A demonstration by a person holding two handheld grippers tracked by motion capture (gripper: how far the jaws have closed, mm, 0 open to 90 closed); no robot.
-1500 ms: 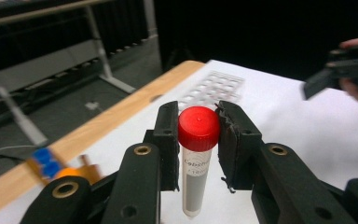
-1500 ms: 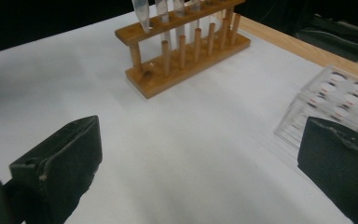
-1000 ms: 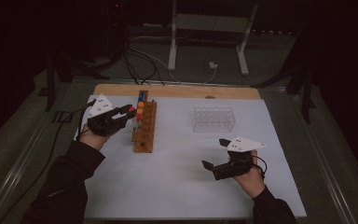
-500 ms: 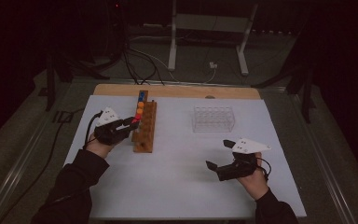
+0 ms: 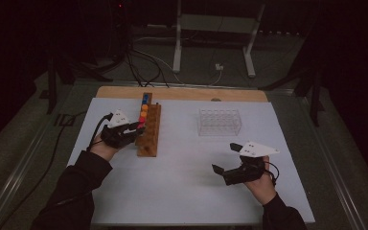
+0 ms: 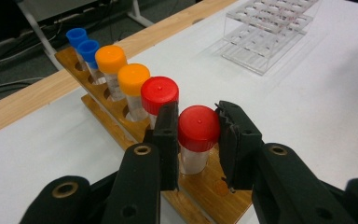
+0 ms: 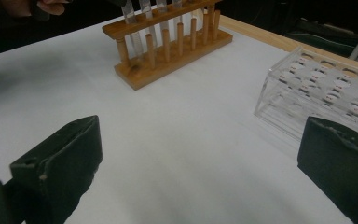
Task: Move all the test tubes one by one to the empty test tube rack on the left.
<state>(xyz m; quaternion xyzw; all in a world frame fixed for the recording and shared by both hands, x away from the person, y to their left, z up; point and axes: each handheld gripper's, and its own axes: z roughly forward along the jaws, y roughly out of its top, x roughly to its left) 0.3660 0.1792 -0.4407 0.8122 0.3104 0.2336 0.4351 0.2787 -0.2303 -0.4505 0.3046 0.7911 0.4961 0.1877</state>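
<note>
- A wooden rack (image 6: 200,186) runs from the upper left of the left gripper view down to its lower centre, holding six capped tubes upright in a row.
- From the far end: two blue-capped tubes (image 6: 81,39), two orange-capped tubes (image 6: 121,70), then two red-capped ones.
- The left gripper (image 6: 196,135) has its jaws drawn in on the nearest red-capped tube (image 6: 198,128), one pad on each side of the cap; the tube sits in the rack. The pads look to press on the cap, though a thin gap on the right cannot be ruled out.
- The second red-capped tube (image 6: 159,94) stands just behind the left jaw.
- The tubes' clear bodies show no contents that can be made out.
- A clear plastic rack (image 6: 265,37) lies at the upper right of that view, well apart from the wooden one; its holes appear empty.
- In the high view the left gripper (image 5: 136,127) sits at the wooden rack's left side, left of centre.
- The right gripper (image 5: 223,158) hovers at lower right of the high view over the bare white table (image 5: 187,191), jaws spread wide with nothing between them.
</note>
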